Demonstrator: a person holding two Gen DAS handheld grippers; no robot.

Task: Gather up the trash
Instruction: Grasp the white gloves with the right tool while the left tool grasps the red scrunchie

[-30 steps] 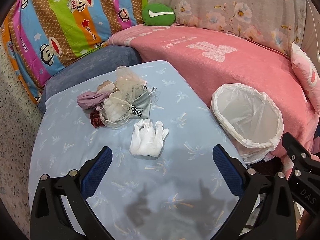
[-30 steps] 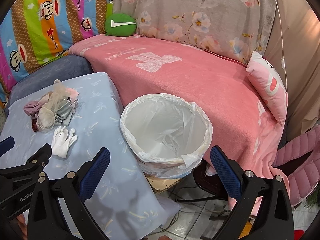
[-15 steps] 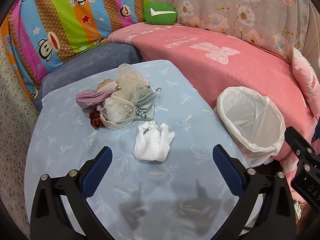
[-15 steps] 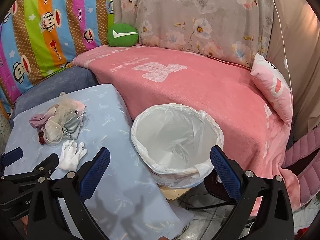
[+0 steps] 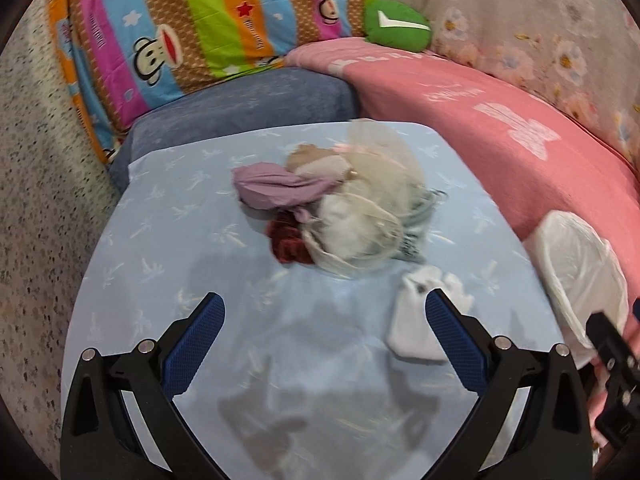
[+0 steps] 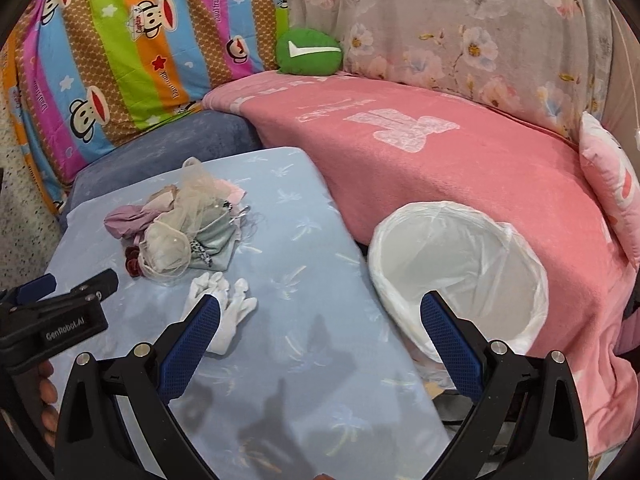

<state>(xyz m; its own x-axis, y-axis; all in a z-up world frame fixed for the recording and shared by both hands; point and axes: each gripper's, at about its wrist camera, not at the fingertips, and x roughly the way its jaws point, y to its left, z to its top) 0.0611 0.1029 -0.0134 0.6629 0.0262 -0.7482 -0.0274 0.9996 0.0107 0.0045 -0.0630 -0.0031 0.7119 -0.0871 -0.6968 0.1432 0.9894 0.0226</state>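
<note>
A pile of crumpled fabric and mesh scraps (image 5: 340,216) lies on the light blue table (image 5: 160,264), and shows in the right wrist view (image 6: 180,236) too. A white glove (image 5: 416,328) lies just in front of the pile, also seen from the right (image 6: 228,312). A bin lined with a white bag (image 6: 460,280) stands at the table's right edge (image 5: 580,268). My left gripper (image 5: 324,320) is open and empty, hovering over the table in front of the pile. My right gripper (image 6: 320,320) is open and empty, between the glove and the bin.
A pink blanket (image 6: 440,152) covers the sofa behind the bin. A striped monkey-print cover (image 5: 192,28) and a green cushion (image 6: 310,52) sit at the back. A pink pillow (image 6: 612,208) lies at the far right. A speckled floor (image 5: 36,200) lies left of the table.
My left gripper has moved forward and left toward the pile; the glove now sits by its right finger. My right gripper has swung left, bringing the table and glove more into its view.
</note>
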